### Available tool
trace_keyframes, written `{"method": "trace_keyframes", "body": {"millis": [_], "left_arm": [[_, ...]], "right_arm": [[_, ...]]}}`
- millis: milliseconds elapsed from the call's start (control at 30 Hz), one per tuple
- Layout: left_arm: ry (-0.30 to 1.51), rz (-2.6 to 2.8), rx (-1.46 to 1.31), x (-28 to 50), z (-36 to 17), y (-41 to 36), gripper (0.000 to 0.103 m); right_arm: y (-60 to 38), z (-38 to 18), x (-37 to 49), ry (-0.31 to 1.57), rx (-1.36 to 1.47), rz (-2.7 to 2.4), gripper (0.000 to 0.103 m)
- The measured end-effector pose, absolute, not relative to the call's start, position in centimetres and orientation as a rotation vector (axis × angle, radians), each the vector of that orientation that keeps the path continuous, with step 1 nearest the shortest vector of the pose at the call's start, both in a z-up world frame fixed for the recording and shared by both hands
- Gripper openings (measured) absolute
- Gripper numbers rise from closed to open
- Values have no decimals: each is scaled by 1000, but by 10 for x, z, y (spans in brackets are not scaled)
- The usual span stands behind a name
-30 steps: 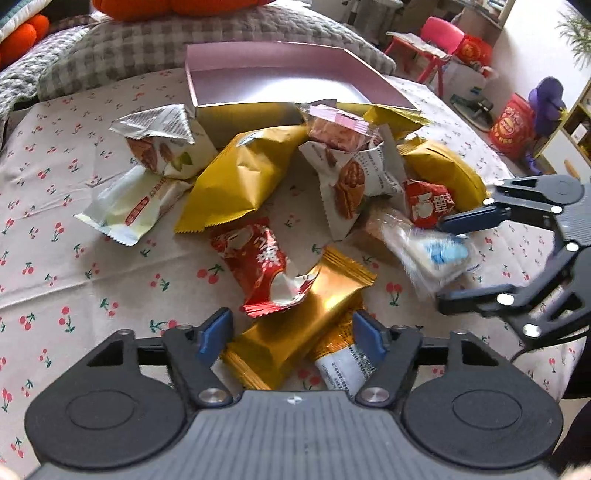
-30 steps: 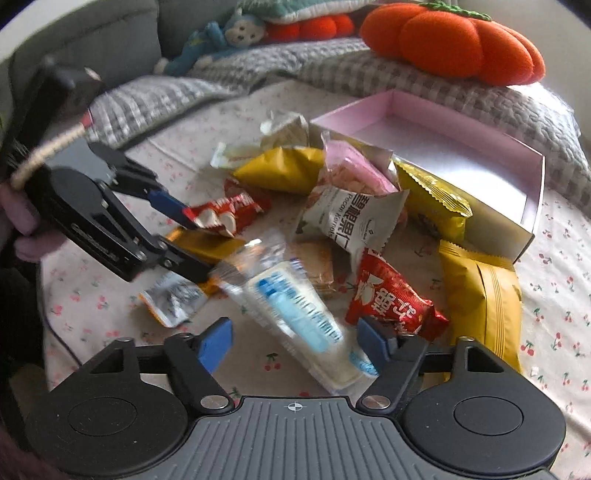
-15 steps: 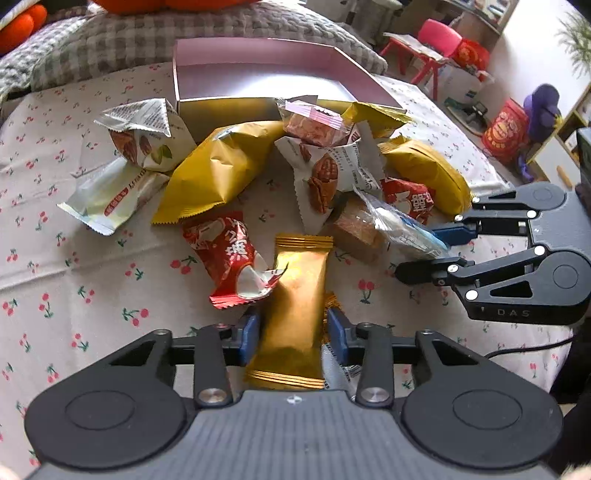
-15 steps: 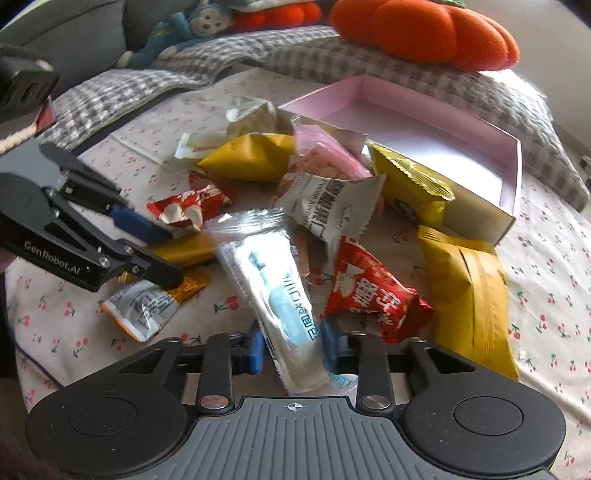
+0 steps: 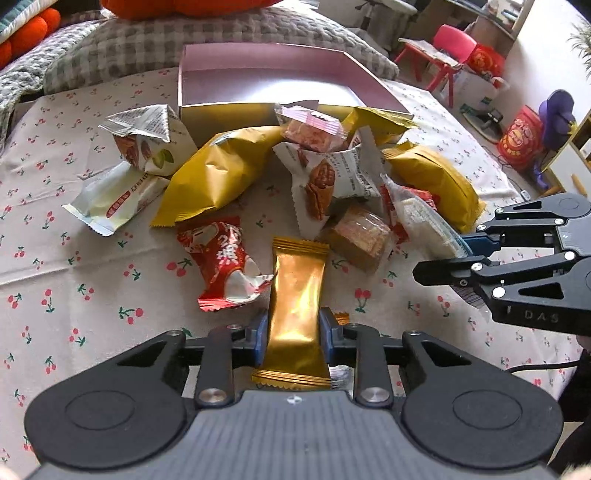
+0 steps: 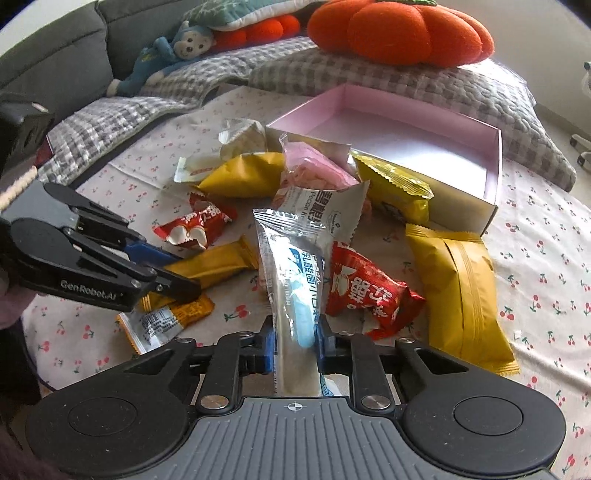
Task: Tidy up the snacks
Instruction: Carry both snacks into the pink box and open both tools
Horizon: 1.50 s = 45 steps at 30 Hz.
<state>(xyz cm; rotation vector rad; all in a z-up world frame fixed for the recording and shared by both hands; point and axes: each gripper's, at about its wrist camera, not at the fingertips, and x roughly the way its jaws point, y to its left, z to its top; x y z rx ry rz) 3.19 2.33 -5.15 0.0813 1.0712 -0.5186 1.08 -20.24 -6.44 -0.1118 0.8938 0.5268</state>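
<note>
A gold bar wrapper (image 5: 297,291) lies lengthwise between the pads of my left gripper (image 5: 293,332), which is shut on it. From the right wrist view the same left gripper (image 6: 181,271) reaches in from the left, holding the gold bar (image 6: 218,260). My right gripper (image 6: 293,339) is closing, its pads pressing on a clear packet with blue and white contents (image 6: 291,280). The left wrist view shows the right gripper (image 5: 443,258) at the right edge of the snack pile. An open pink box (image 5: 229,118) stands behind the pile with nothing in it.
Loose snacks lie on the cherry-print cloth (image 5: 74,295): yellow bags (image 5: 218,173) (image 6: 458,288), red packets (image 5: 221,258) (image 6: 365,291), a white walnut packet (image 5: 332,184) and a small orange-and-white packet (image 6: 162,321). Checked blankets and an orange pumpkin cushion (image 6: 399,29) lie behind the box (image 6: 458,206).
Both grippers went from open to shut. The gold bar turned lengthwise into the left jaws, and the clear packet stood up lengthwise in the right jaws.
</note>
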Motion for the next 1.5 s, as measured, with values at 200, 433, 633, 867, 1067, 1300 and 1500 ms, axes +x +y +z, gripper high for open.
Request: {"method": "trace_keyframes", "body": {"millis": [200,433,633,867,1067,1300,1500], "left_arm": [[1062,-537,80,30,-46,19,25],[1014,-571,60,26,-29,15,25],[961,-570,35,31,-11,12,25],[890,-521,-4,55,3,4,25],[830,-479,-8,78,8,-8,25],[780,-408,20,105,10,-16,25],[730,-355,20,134,4,-21,26]], "right_arm": [[-211,-51,9,868,-59,521,19],[-223,-32,17,838,24,501,19],[-235,-19,32,797,84,451,19],[-255,-14,61,801,198,375,19],[-266,-12,87,803,242,335,19],[-286,-10,117,766,287,308,19],[-294,-15,145,727,335,300,19]]}}
